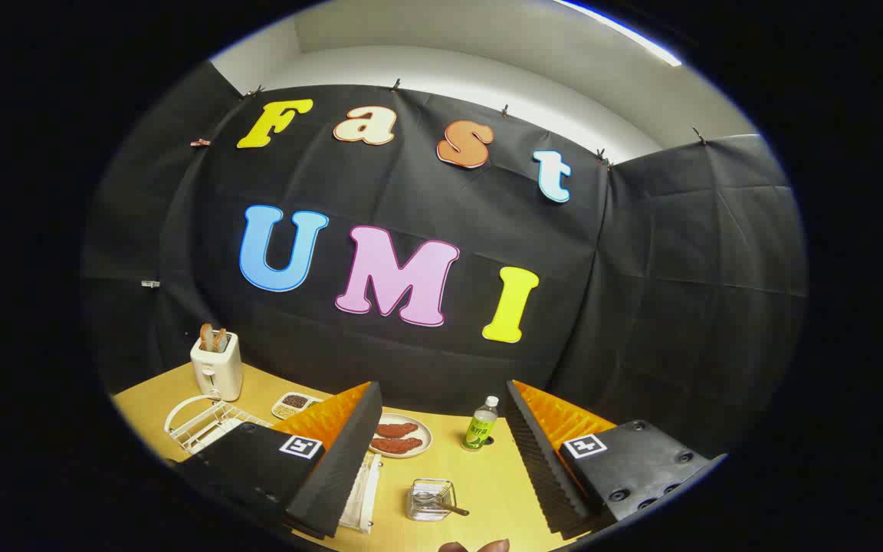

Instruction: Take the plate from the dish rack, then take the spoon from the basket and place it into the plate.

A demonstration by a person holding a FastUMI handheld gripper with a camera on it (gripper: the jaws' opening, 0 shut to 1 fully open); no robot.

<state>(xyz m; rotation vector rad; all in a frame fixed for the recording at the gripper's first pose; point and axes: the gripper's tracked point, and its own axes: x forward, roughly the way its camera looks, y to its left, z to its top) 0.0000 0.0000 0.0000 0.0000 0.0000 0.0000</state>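
The tongs (441, 460) are hanging spread wide above the tabletop (487, 483), pinching nothing. Between the fingers, the basket (430, 500) is holding the spoon (451, 507), its bowl hard to make out. The left finger is hiding part of the white dish rack (204, 422) and cutting off the plate (403, 437) carrying reddish food. A bottle (480, 423) is standing beyond; a toaster (216, 366) is sitting near the far edge.

The handheld two-finger gripper (441, 452) has two wedge-shaped fingers (349, 460) faced with ribbed, sawtooth-like pads. Each finger is mounted on a matte black block, and each block bears a small square white-and-black fiducial marker (300, 446). Round recessed screw holes (625, 494) dot one block's outer face.
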